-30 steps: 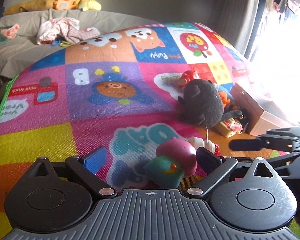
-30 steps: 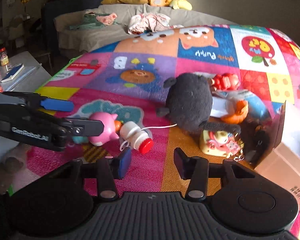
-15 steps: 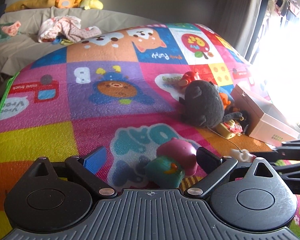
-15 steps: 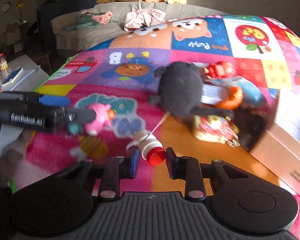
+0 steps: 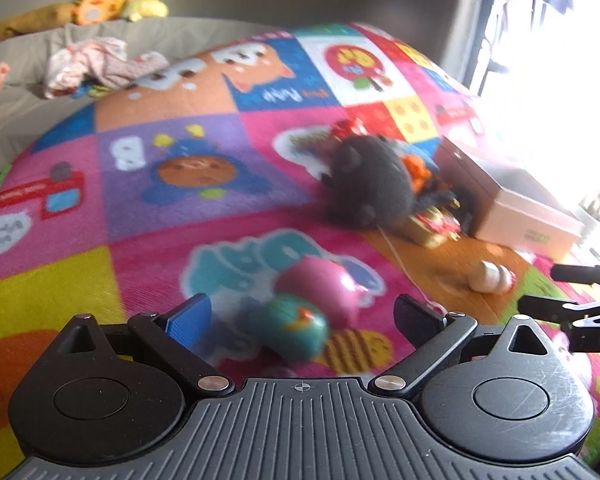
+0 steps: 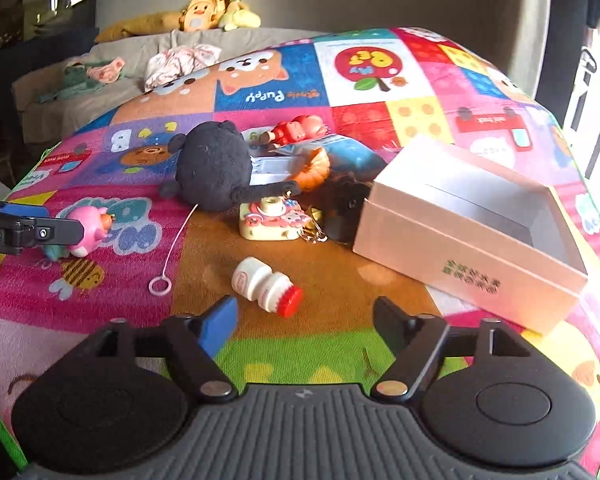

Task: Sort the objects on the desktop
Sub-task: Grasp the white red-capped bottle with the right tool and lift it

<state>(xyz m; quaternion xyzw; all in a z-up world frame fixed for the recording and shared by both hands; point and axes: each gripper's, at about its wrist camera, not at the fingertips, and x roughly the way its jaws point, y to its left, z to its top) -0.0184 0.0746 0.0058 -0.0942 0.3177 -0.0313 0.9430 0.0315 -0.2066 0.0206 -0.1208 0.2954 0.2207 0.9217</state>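
Playmat point(image 6: 380, 120): box point(image 6: 460, 248) interior, right view only

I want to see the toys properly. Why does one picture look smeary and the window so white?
Left wrist view: motion blur smears the pink toy and black plush, and window glare whites out the right edge. Right wrist view: sharp, the little bottle and box are clear; the fisheye bends the mat.

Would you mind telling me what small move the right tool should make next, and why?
Probably ease forward and close on the small bottle. The right tool is opening with nothing between its fingers, the bottle lies on its side on the mat just ahead, and the open box sits close by to receive it.
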